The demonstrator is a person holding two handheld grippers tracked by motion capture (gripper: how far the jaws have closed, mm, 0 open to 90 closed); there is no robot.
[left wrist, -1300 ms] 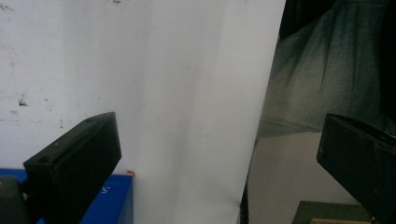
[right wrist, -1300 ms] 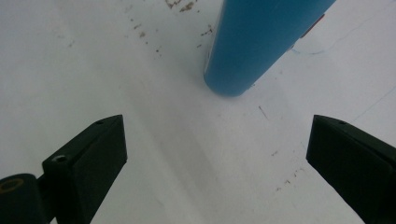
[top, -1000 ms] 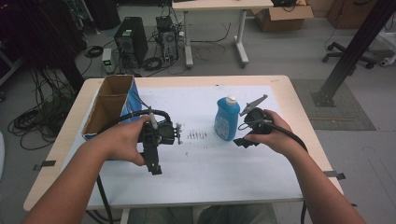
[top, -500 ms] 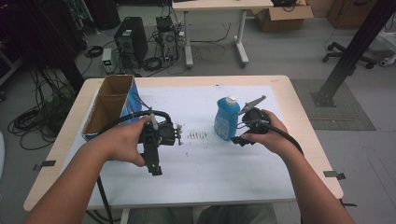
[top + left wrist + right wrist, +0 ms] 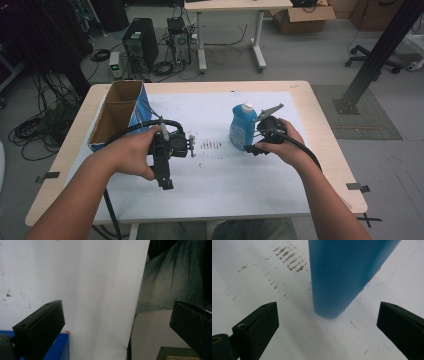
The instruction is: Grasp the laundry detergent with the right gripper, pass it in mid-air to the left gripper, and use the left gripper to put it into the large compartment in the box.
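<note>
Blue bottle (image 5: 242,126) with white cap stands upright on the white sheet (image 5: 240,180) covering the table (image 5: 322,131), right of centre. In the right gripper view the bottle (image 5: 344,275) rises just ahead of the jaws, its base on the sheet, lined up with the gap between them but not yet inside it.

Right gripper (image 5: 250,148) held in the right hand (image 5: 280,145), low at the bottle's right side, close to its base. Jaws spread wide, nothing between them; no contact with the bottle seen.

Left gripper (image 5: 167,184) in the left hand (image 5: 131,155), left of centre, well apart from the bottle, jaws pointing back toward the person. In the left gripper view its 2 jaws stand wide, holding nothing, over the sheet's near edge.

Cardboard box (image 5: 116,114) with blue side sits open at the table's left. Row of small dark marks (image 5: 210,145) on the sheet between the 2 grippers.
</note>
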